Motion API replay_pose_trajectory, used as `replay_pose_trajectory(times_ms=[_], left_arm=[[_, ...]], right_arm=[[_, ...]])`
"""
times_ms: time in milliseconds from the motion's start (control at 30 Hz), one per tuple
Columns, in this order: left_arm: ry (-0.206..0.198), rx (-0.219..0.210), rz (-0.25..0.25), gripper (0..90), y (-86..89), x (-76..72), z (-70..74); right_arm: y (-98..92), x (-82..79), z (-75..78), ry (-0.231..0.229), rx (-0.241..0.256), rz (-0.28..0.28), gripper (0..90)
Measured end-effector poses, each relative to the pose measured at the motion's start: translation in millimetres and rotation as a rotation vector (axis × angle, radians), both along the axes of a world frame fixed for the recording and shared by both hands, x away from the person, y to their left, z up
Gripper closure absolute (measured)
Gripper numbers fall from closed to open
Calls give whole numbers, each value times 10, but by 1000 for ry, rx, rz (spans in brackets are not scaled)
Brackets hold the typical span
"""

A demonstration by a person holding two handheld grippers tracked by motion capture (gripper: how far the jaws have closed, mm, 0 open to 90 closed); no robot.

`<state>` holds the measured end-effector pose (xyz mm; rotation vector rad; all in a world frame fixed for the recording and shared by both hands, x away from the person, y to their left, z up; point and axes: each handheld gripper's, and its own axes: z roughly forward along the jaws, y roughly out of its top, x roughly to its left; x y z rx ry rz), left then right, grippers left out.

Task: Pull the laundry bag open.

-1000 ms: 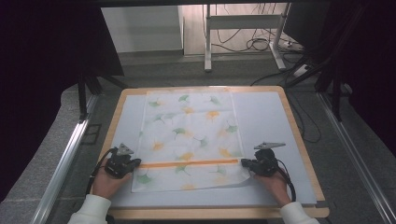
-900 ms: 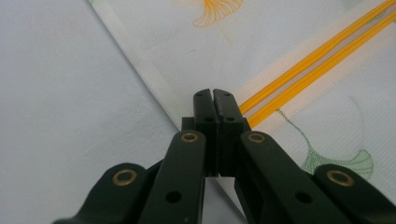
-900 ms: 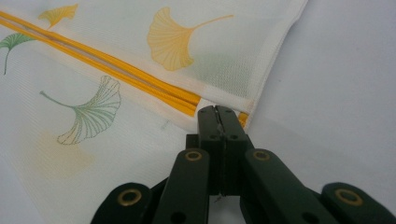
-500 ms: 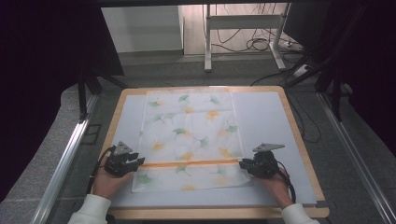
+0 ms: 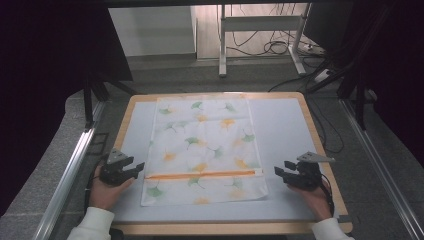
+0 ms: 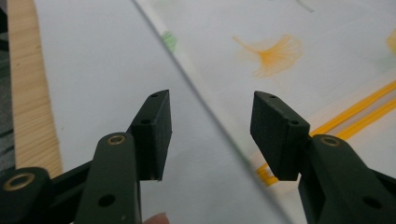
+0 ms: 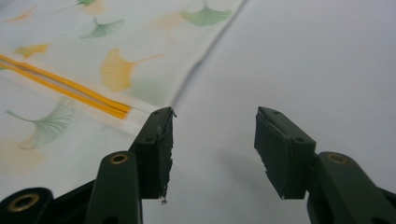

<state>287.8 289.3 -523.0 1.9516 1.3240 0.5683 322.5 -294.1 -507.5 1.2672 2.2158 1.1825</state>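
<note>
White fabric cloth [image 5: 205, 150] printed with green and orange ginkgo leaves lies flat on the pale grey mat [image 5: 290, 130] that covers the wooden-edged table [image 5: 320, 135]. It sits near the middle of the table, its long sides running away from the person. A thin orange double stripe [image 5: 202, 175] crosses it near the front edge; from where I stand that looks like a zip or a seam, though I cannot tell which.

Off the cloth's left edge, the left black two-jaw gripper [image 5: 131, 168] rests low over the mat in the person's left hand [image 5: 105, 192]. Its jaws stand spread wide with nothing between them. In the left gripper view that gripper [image 6: 210, 135] points at the cloth's side edge [image 6: 205, 102], which runs on a slant between the two pads without touching either.

Across the cloth, past its right edge and a little apart from it, the right black two-jaw gripper [image 5: 281, 173] is held in the right hand [image 5: 315, 200], also with jaws parted and empty. In the right gripper view that gripper [image 7: 212, 149] hangs over bare mat, the cloth's corner by the stripe end [image 7: 121, 109] just beside its left pad.

As I judge it, the cloth is spread and smoothed, with no wrinkle worth fussing over. No fold is made yet. Whatever comes next, each side edge has yet to be gripped, so the real handling seems to lie ahead.
</note>
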Motion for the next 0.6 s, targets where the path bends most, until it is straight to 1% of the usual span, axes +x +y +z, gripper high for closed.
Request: replay_pose_trajectory(times_ms=[67, 133, 200, 267, 333, 400, 467, 533, 600], left_arm=[[6, -9, 8, 469, 40, 2, -11], [9, -20, 15, 454, 71, 4, -15], [15, -40, 17, 454, 99, 12, -8], [12, -49, 18, 454, 103, 14, -2], [10, -46, 14, 453, 89, 20, -2], [18, -50, 9, 453, 76, 31, -3], [9, -56, 14, 451, 65, 38, 11], [2, -64, 15, 444, 65, 42, 22], [6, -54, 21, 432, 67, 46, 11]], right_arm=[[-93, 12, -23, 4, -4, -17, 456], [-140, 19, -38, 9, -8, -29, 449], [-170, 19, -43, 10, -3, -39, 441], [-169, 11, -39, 8, -1, -46, 436], [-155, -8, -37, 7, -2, -42, 432], [-134, -23, -37, 4, -17, -32, 427], [-130, -30, -32, 7, -17, -28, 426], [-133, -38, -29, 0, -13, -31, 416], [-140, -43, -20, -1, -7, -33, 398]])
